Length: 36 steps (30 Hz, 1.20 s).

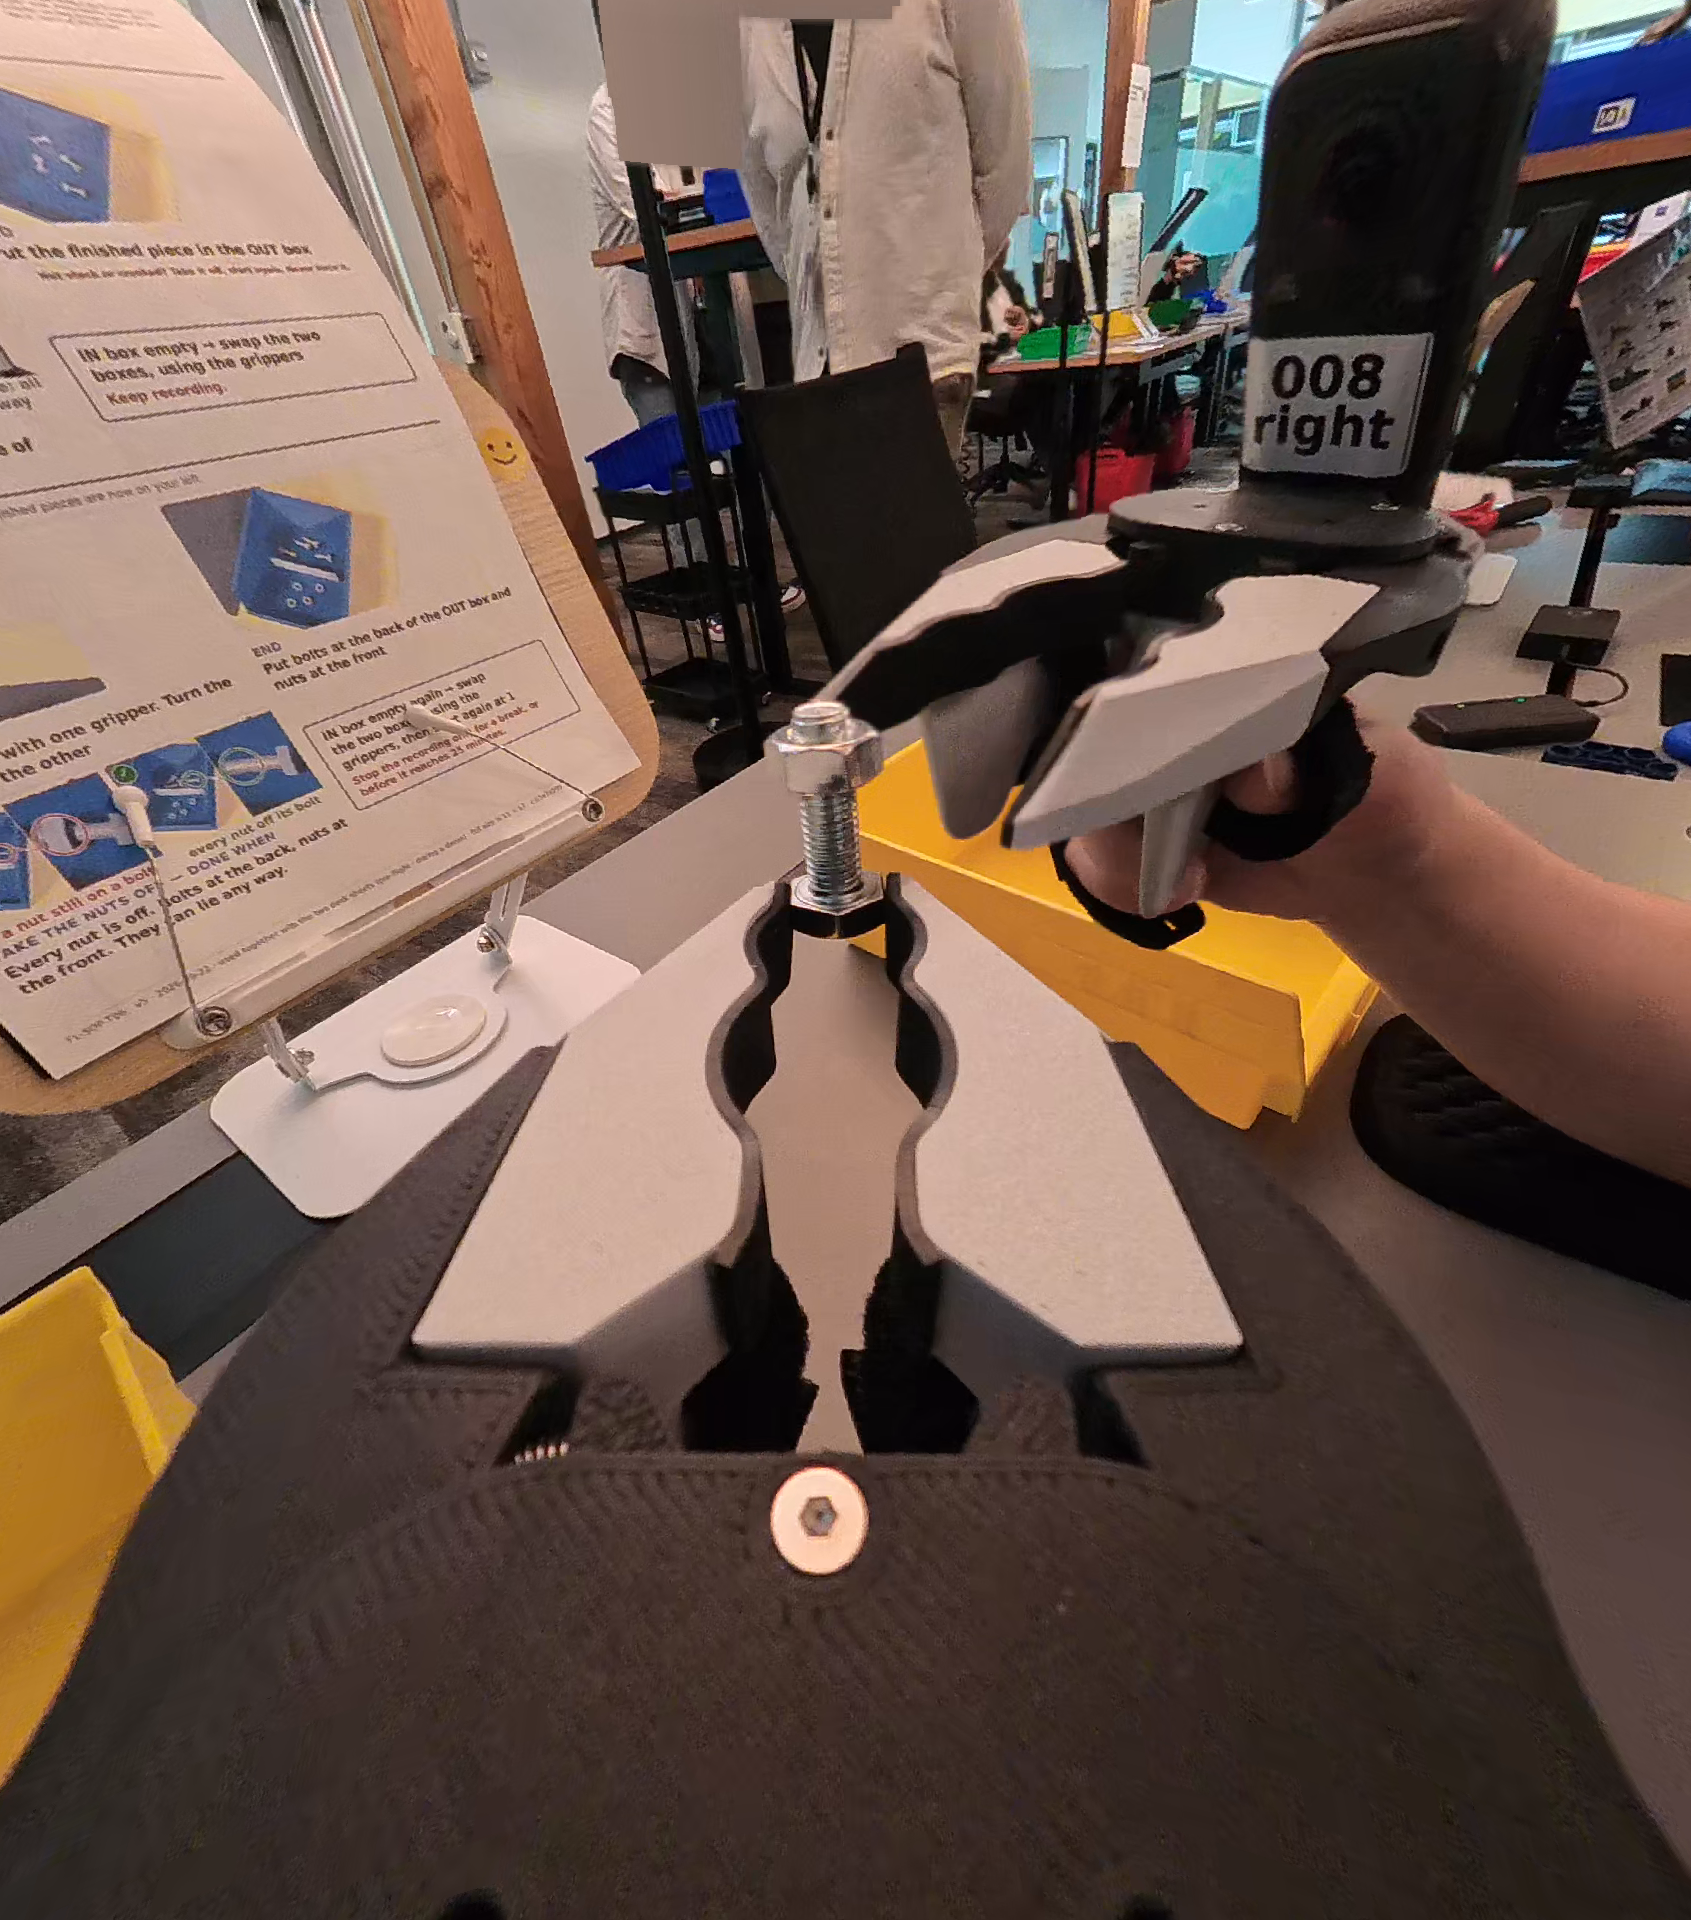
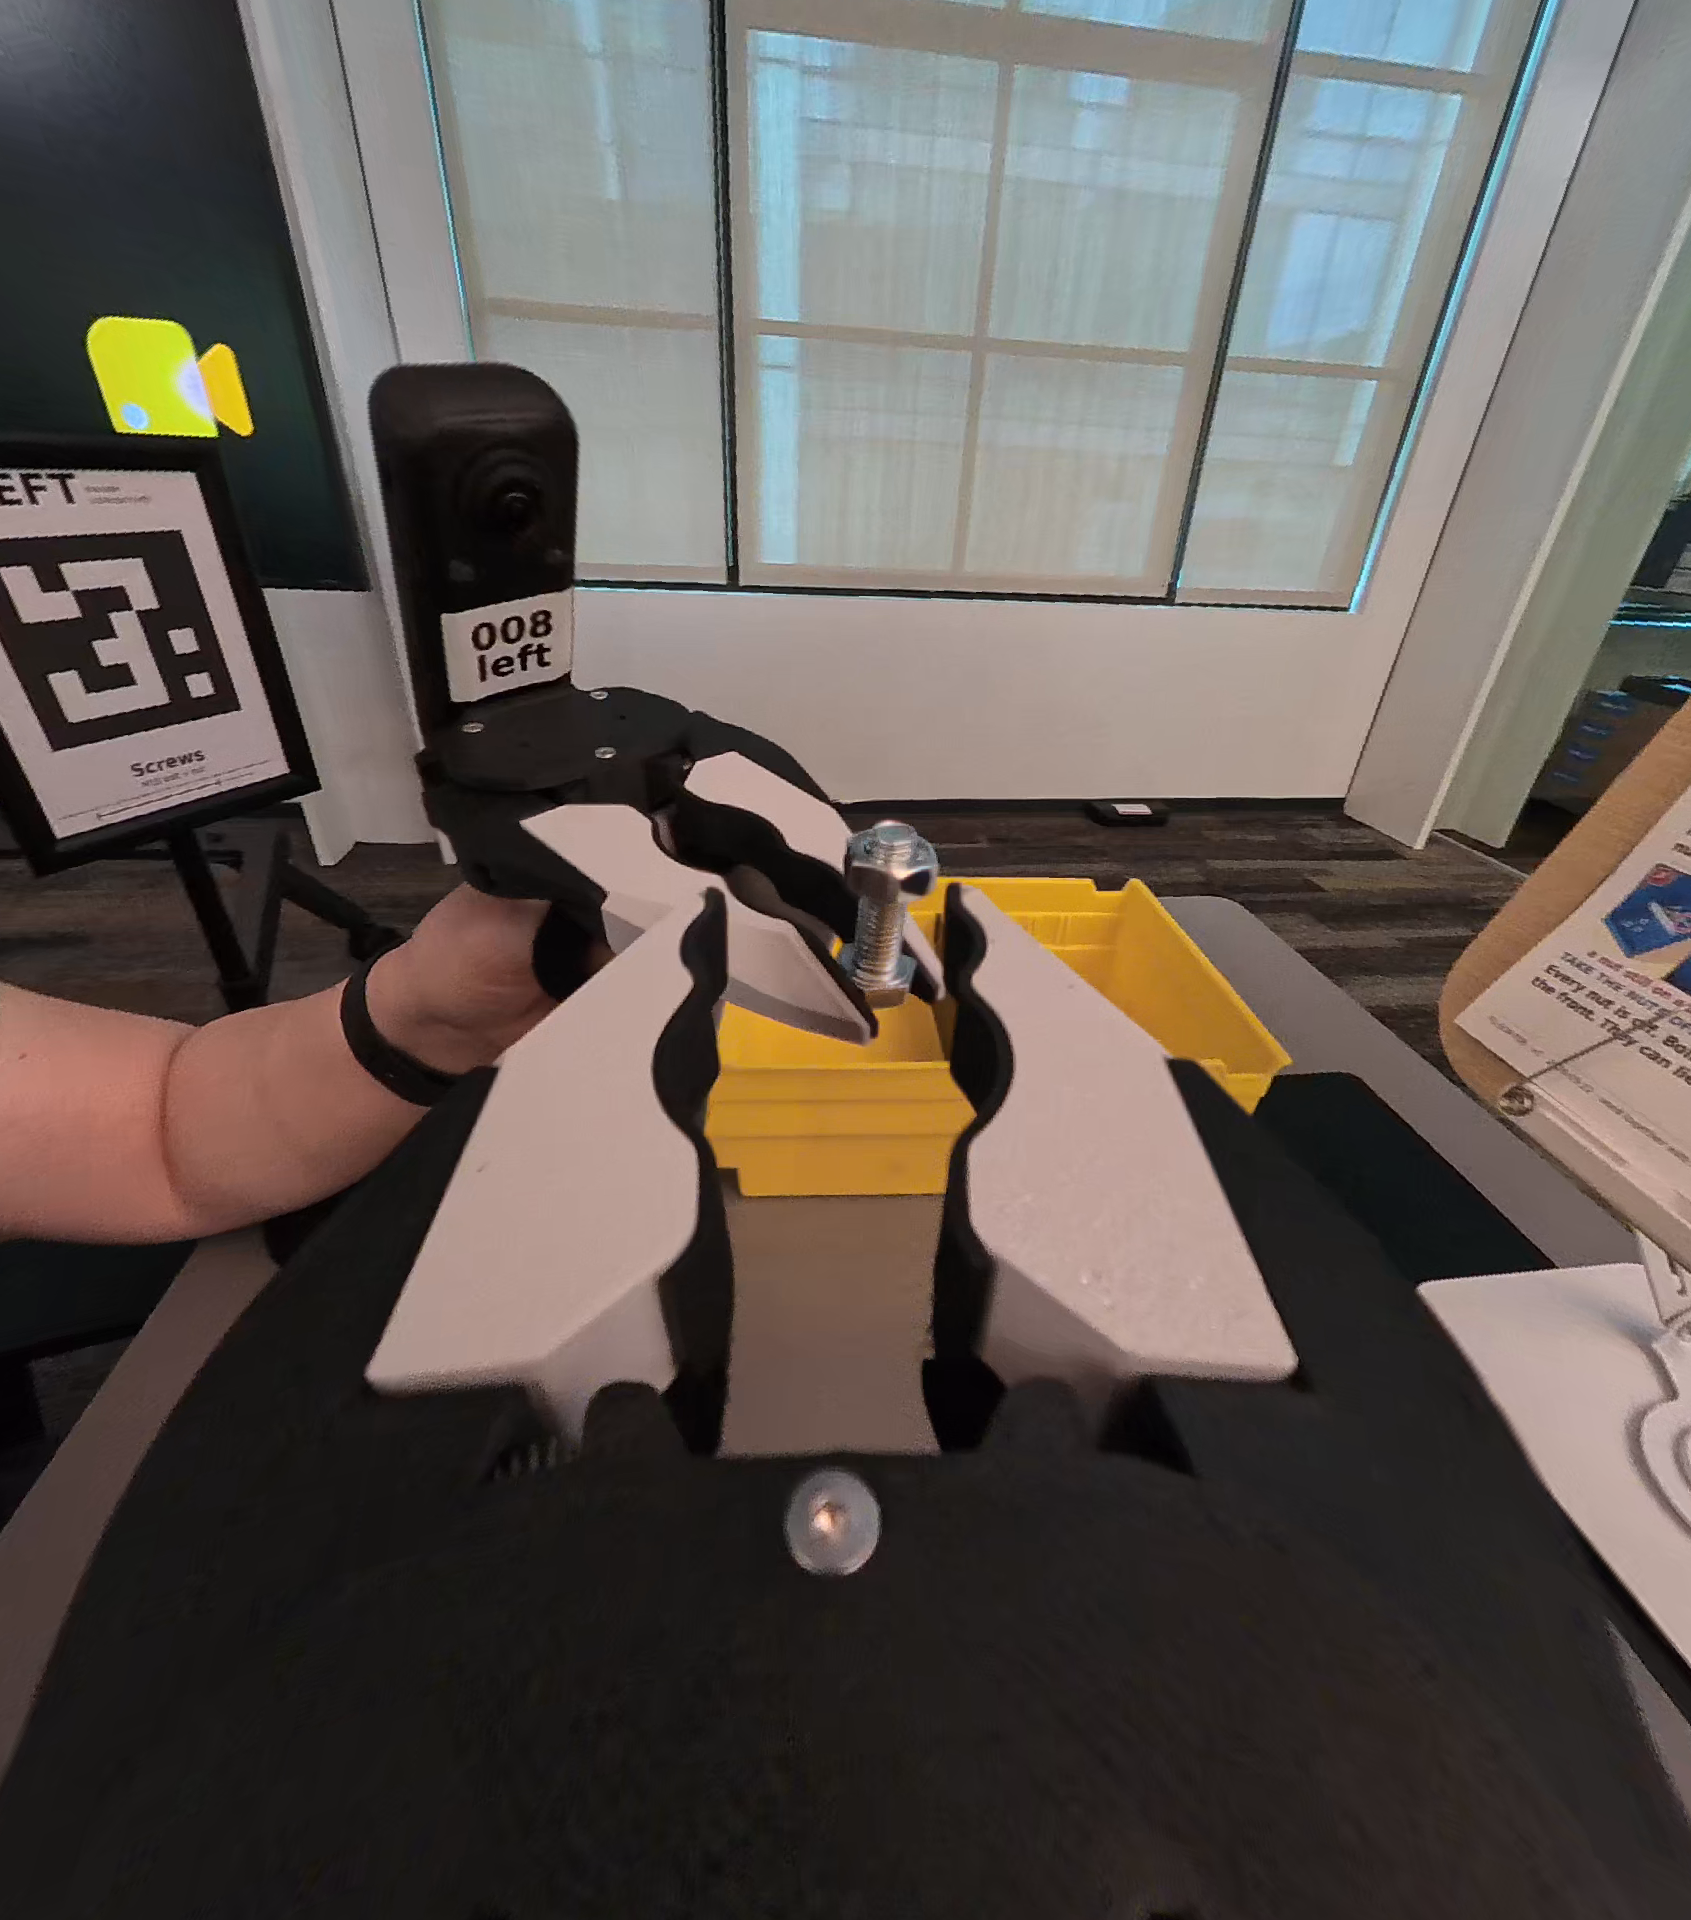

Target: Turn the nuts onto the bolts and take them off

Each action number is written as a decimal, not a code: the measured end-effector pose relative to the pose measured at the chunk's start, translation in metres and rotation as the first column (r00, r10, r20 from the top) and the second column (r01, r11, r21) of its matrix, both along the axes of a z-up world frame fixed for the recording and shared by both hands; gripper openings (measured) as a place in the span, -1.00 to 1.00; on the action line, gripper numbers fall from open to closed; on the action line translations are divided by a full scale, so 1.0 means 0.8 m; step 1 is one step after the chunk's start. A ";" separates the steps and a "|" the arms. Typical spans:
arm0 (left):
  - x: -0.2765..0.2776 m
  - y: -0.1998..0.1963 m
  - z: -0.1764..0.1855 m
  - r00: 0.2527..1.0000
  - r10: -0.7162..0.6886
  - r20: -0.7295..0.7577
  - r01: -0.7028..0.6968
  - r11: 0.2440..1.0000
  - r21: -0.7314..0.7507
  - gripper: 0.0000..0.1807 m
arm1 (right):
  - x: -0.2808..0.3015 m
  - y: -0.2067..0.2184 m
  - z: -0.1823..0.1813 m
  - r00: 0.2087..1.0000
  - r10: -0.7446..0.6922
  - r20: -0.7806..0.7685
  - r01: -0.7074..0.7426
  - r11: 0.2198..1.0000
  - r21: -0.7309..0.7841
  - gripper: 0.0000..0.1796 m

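The upright silver threaded bolt (image 1: pixel 828 831) is gripped by its head in the left claw (image 1: pixel 833 914); its hexagonal steel nut (image 1: pixel 823 756) sits topmost, just beside the open right claw (image 1: pixel 924 769).

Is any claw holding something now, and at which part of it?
The left claw is shut on the bolt, gripping its head at the bottom. The nut sits near the top. The right claw is open and holds nothing.

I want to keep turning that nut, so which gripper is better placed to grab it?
Right. The left gripper is shut on the bolt head, holding it upright. The right gripper is open, right beside the nut at the bolt's top.
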<state>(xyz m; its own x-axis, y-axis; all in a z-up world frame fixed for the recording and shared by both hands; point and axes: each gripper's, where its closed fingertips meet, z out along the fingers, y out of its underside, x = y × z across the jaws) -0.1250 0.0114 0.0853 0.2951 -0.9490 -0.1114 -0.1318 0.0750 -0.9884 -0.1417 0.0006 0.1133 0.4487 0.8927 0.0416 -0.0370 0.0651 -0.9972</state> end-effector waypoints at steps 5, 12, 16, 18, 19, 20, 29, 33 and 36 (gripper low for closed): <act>-0.002 0.001 0.000 1.000 0.008 -0.004 -0.008 1.000 0.003 -0.82 | 0.002 -0.005 0.001 1.000 -0.001 0.018 0.000 0.999 0.042 -0.80; 0.000 0.000 -0.001 1.000 0.006 -0.010 -0.006 1.000 0.004 -0.82 | -0.002 -0.005 0.001 1.000 0.009 0.012 -0.009 1.000 0.026 -0.57; -0.001 0.003 -0.002 1.000 0.007 -0.007 -0.007 1.000 -0.006 -0.82 | 0.002 -0.007 0.004 1.000 0.010 0.008 -0.010 0.999 0.037 -0.80; 0.000 0.001 -0.002 1.000 -0.003 -0.004 0.003 1.000 -0.015 -0.82 | 0.004 -0.002 0.005 1.000 -0.009 -0.010 0.009 1.000 0.030 -0.66; 0.001 0.000 -0.003 1.000 -0.005 -0.006 0.005 1.000 -0.012 -0.82 | 0.001 -0.002 0.003 1.000 -0.001 -0.004 0.002 1.000 0.028 -0.64; 0.001 0.000 -0.004 1.000 -0.003 -0.011 0.003 1.000 -0.008 -0.82 | 0.000 -0.003 0.001 1.000 0.004 0.005 -0.004 1.000 0.031 -0.64; 0.003 -0.006 0.000 1.000 -0.028 0.008 0.028 0.999 -0.018 -0.83 | 0.000 0.007 -0.011 1.000 0.013 -0.007 -0.013 0.999 -0.034 -0.76; 0.008 -0.009 -0.004 0.999 -0.046 0.001 0.046 0.999 -0.015 -0.83 | -0.002 0.008 -0.014 1.000 0.023 -0.020 -0.024 0.998 -0.056 -0.91; 0.009 -0.012 -0.005 0.998 -0.068 0.001 0.068 0.997 -0.024 -0.82 | -0.001 0.007 -0.015 0.999 0.038 -0.027 -0.040 0.996 -0.077 -0.92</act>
